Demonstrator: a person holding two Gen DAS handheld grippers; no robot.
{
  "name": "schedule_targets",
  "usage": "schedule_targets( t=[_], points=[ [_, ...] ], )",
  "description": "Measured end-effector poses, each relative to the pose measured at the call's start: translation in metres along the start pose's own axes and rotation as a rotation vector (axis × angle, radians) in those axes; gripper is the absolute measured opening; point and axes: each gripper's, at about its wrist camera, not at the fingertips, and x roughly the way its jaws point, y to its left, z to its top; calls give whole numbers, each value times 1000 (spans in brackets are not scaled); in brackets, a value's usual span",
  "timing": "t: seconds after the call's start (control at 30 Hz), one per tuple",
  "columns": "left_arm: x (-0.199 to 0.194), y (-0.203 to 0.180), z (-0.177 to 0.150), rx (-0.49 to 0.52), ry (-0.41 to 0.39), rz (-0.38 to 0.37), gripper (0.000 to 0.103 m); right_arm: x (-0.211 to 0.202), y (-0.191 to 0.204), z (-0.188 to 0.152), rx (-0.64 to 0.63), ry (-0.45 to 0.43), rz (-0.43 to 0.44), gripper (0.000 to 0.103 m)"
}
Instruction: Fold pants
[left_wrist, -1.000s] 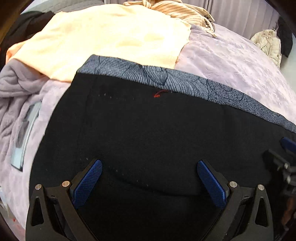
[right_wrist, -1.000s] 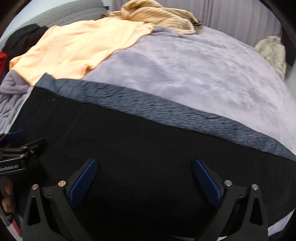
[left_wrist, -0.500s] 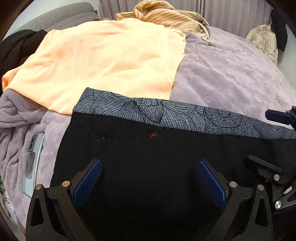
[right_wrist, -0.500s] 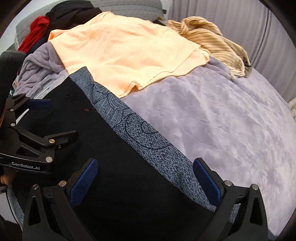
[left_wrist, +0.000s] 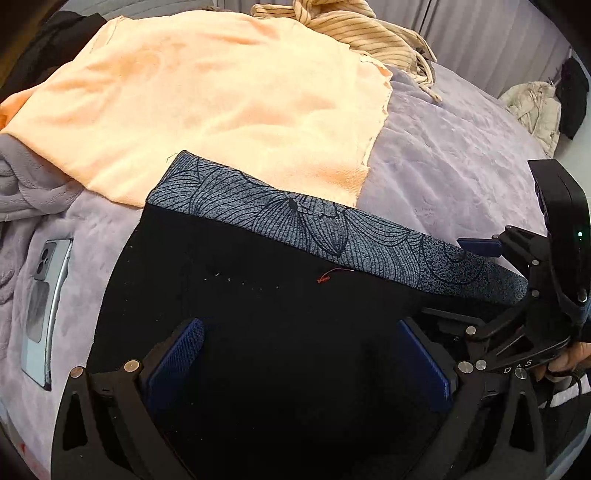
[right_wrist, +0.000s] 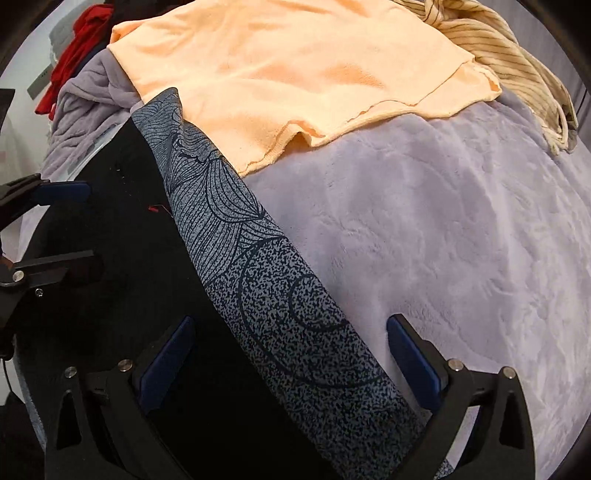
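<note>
On the lavender bedspread (right_wrist: 443, 229), the black pants (left_wrist: 280, 325) lay flat, their patterned grey waistband (left_wrist: 332, 236) touching the edge of a peach cloth (left_wrist: 207, 96); a phone (left_wrist: 46, 310) rested just beside them. We held both tools over the garment with nothing gripped. The left gripper (left_wrist: 301, 360) stood wide open; the right gripper (right_wrist: 290, 363), straddling the waistband, had just been closing slightly with no cloth pinched. We judged a fold pending; next, each pair of fingers must pinch an edge.

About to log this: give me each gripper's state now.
Left gripper: open, holding nothing.
Right gripper: open, jaws just closing slightly, over the pants.
</note>
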Motion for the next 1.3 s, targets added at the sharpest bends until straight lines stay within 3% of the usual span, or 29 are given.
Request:
schedule_targets(
  t=[0.03,0.07,0.1,0.13,0.23,0.4,0.57,0.77,0.87,0.97,1.03,1.1,1.17,1.27,1.3],
  points=[
    [-2,-2,0,-11,4,15,103,-1,1,0,-8,8,22,81],
    [-3,0,1,-21,8,14,103,-6,5,0,-21,8,25,61],
    [-4,0,1,-28,10,6,103,-12,10,0,-39,5,25,23],
    [-7,2,4,-42,9,-19,103,-19,17,1,-51,12,56,6],
    [-15,1,11,-108,11,-47,103,-44,39,-3,-106,-29,-40,7],
    [-28,-15,25,-220,19,-31,103,-75,78,-15,-199,-121,-174,7],
    [-27,-29,37,-355,45,-36,103,-84,96,-32,-228,-177,-236,7],
    [2,-25,43,-435,85,81,101,-79,112,-39,-247,-192,-280,7],
    [16,-16,35,-436,156,149,17,-74,115,-40,-251,-182,-290,7],
    [13,-9,24,-413,137,110,14,-68,114,-39,-261,-177,-304,9],
    [9,-8,18,-411,132,107,13,-67,108,-35,-249,-171,-292,20],
    [4,-8,19,-405,125,105,13,-67,105,-32,-214,-166,-284,61],
    [1,-10,19,-399,121,110,13,-68,96,-26,-190,-170,-283,80],
    [-4,-13,20,-391,115,109,13,-62,87,-21,-188,-127,-274,78],
    [-6,-13,21,-388,111,106,13,-60,86,-20,-192,-108,-268,49]
  ],
)
